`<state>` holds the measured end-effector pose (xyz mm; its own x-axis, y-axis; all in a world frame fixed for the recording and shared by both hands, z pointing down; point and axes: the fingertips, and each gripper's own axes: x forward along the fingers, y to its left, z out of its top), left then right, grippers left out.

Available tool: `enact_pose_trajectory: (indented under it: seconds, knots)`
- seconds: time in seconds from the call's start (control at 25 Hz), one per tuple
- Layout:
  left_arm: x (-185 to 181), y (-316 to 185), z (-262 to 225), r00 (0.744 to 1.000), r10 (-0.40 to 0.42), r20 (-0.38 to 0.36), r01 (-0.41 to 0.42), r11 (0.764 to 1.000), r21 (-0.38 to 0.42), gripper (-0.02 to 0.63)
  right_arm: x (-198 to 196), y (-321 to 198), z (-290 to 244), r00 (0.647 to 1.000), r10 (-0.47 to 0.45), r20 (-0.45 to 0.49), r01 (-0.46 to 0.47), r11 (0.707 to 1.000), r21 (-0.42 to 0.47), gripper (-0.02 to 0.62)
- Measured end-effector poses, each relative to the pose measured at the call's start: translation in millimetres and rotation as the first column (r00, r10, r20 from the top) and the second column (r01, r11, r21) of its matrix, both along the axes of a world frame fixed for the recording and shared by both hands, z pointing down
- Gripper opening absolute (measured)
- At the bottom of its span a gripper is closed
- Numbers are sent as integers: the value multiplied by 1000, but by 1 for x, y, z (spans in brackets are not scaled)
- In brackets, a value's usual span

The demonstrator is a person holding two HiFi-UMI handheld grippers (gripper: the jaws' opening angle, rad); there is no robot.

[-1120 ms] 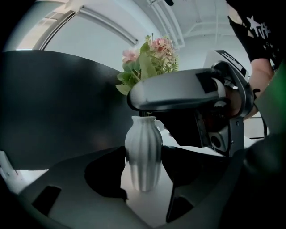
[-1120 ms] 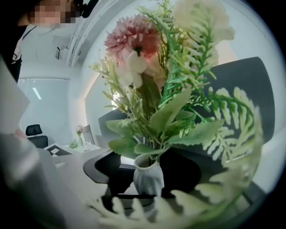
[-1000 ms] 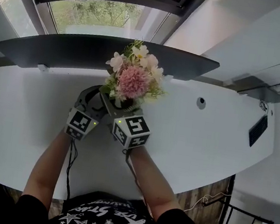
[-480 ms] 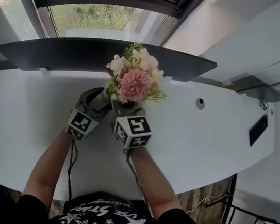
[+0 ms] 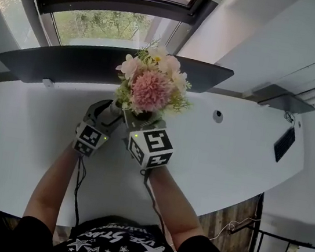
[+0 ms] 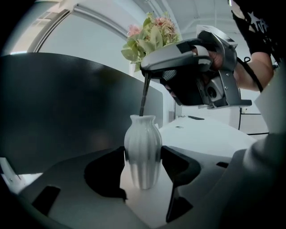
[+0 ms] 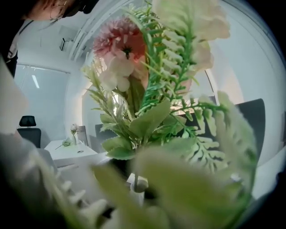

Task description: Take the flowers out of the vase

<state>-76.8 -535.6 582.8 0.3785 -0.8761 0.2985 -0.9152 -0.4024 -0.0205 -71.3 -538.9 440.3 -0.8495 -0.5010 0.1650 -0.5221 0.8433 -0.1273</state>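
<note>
A bouquet of pink and cream artificial flowers [image 5: 151, 86] with green fern leaves hangs above a white ribbed vase [image 6: 142, 143]. In the left gripper view my left gripper [image 6: 143, 157] is shut on the vase, a pad against each side of its belly. My right gripper [image 6: 147, 71] is shut on the flowers' dark stem [image 6: 143, 96], which still runs down into the vase's mouth. In the head view both grippers, left [image 5: 112, 111] and right [image 5: 133, 120], sit just under the blooms, which hide the vase. Leaves and flowers [image 7: 129, 49] fill the right gripper view and hide its jaws.
The vase stands on a curved white table [image 5: 229, 157] in front of a dark panel [image 5: 68, 59] under a window [image 5: 102, 23]. A round cable hole [image 5: 217, 115] and a black device [image 5: 284, 144] lie to the right. The table's front edge is near the person's body.
My right gripper has risen with the flowers, so the blooms are nearer the head camera. The left gripper has stayed in place on the vase.
</note>
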Motion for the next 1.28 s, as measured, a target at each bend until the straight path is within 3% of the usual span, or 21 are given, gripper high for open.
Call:
enact_pose_trajectory:
  seconds: [0.44,0.76,1.08,1.28]
  knots:
    - [-4,9,-18,999,-2,43,1,1000,21,265,23,7,-45,999,45,27,-46,997,56,52]
    - [-26,42,-52,997,-75,-26,76,994,83,267,32,32,-61,998,54,25,-56,996,73,52]
    - [-25,103,-90,995,-47,-84,60,986,153,267,31,77,-59,999,40,13,-41,998,56,52]
    - [-32,151,-105,986,-9,-169,41,982,186,265,19,114,-37,999,46,-14,-46,997,54,52]
